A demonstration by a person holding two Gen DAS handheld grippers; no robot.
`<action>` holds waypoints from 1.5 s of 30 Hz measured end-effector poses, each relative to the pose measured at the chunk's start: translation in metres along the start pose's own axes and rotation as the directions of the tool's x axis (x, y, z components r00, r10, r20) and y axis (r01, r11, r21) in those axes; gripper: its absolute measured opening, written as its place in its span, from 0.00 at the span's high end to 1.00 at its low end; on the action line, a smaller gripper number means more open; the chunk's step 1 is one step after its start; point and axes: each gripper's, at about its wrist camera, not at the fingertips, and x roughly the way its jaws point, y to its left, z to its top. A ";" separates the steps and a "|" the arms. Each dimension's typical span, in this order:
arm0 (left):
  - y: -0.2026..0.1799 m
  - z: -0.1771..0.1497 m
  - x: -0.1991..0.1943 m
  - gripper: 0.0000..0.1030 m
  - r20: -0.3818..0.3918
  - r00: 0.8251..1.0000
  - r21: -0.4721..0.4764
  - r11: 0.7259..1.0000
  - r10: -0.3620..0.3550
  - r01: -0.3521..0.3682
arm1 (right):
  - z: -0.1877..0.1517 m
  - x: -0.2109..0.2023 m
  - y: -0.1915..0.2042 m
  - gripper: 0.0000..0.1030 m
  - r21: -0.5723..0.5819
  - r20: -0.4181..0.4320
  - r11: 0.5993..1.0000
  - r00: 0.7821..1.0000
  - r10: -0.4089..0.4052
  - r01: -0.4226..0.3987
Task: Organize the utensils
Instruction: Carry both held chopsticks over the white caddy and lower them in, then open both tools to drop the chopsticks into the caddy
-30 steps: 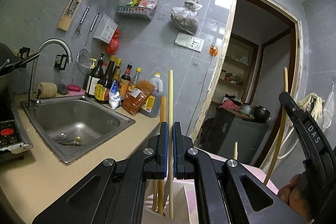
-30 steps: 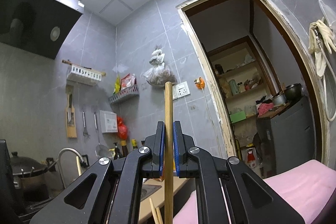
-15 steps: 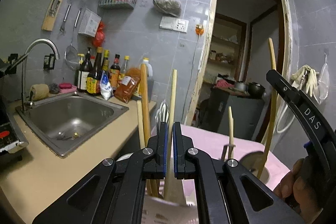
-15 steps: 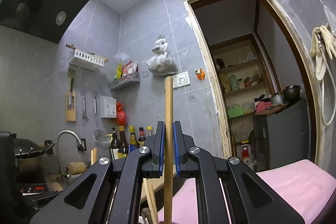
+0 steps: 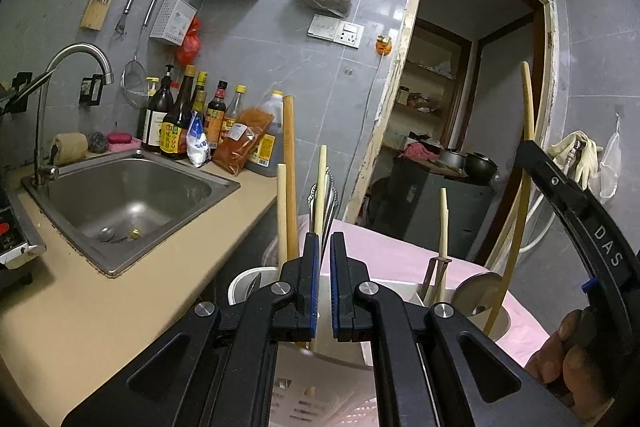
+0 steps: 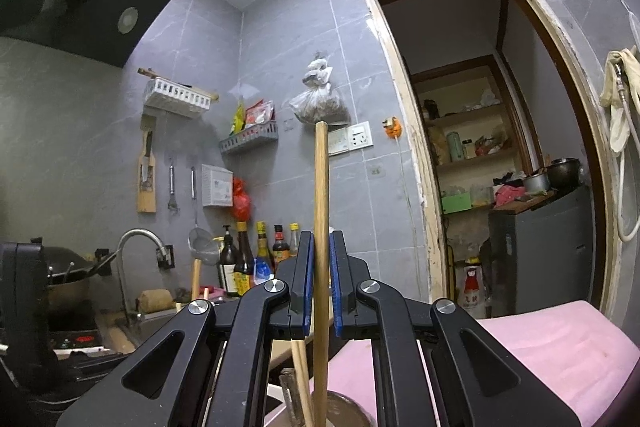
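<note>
My left gripper [image 5: 324, 285] has its jaws nearly closed with a narrow empty gap, above a white utensil holder [image 5: 256, 277] on a pink cloth [image 5: 384, 251]. Wooden handles [image 5: 289, 171] and a metal whisk [image 5: 330, 195] stand upright in the holder. My right gripper [image 6: 321, 287] is shut on a long upright wooden stick [image 6: 321, 211]. The same stick [image 5: 520, 203] shows in the left wrist view, its lower end in the holder's right compartment [image 5: 480, 291]. A pale chopstick [image 5: 443, 239] stands there too.
A steel sink [image 5: 124, 195] with tap [image 5: 76, 67] sits in the beige counter [image 5: 100, 315] at left. Sauce bottles [image 5: 188, 123] line the wall. A stove [image 6: 76, 339] with wok is far left. An open doorway [image 5: 460, 107] is behind.
My left gripper has drawn back and tilted down, so the holder and its utensils show more fully. The wooden stick once between its jaws now stands free. The right gripper keeps its stick.
</note>
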 end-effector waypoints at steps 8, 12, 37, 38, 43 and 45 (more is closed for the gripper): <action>0.000 -0.001 0.001 0.97 -0.009 1.000 0.002 1.000 -0.004 0.004 | 0.002 -0.002 -0.005 0.95 0.018 0.025 1.000 1.000 0.001 -0.002; -0.001 -0.002 0.001 0.97 -0.010 1.000 0.007 1.000 -0.002 0.003 | 0.007 -0.002 -0.006 0.95 0.033 0.067 0.999 0.998 0.007 -0.009; 0.001 -0.003 0.004 0.96 -0.031 0.999 0.003 0.999 -0.044 0.044 | -0.008 0.001 -0.002 0.94 -0.009 -0.020 1.000 1.000 -0.004 0.004; 0.002 -0.002 0.004 0.96 -0.033 0.998 -0.001 0.999 -0.050 0.050 | -0.009 -0.002 -0.003 0.93 -0.012 -0.024 1.000 1.000 -0.003 0.003; 0.000 -0.002 -0.001 0.94 -0.026 0.997 -0.003 0.997 -0.071 0.071 | -0.007 -0.015 -0.004 0.87 -0.009 -0.039 1.000 0.999 0.000 0.000; 0.000 -0.002 -0.003 0.90 -0.024 0.996 -0.004 0.997 -0.081 0.081 | -0.005 -0.020 -0.003 0.78 -0.010 -0.040 1.000 0.999 -0.001 0.001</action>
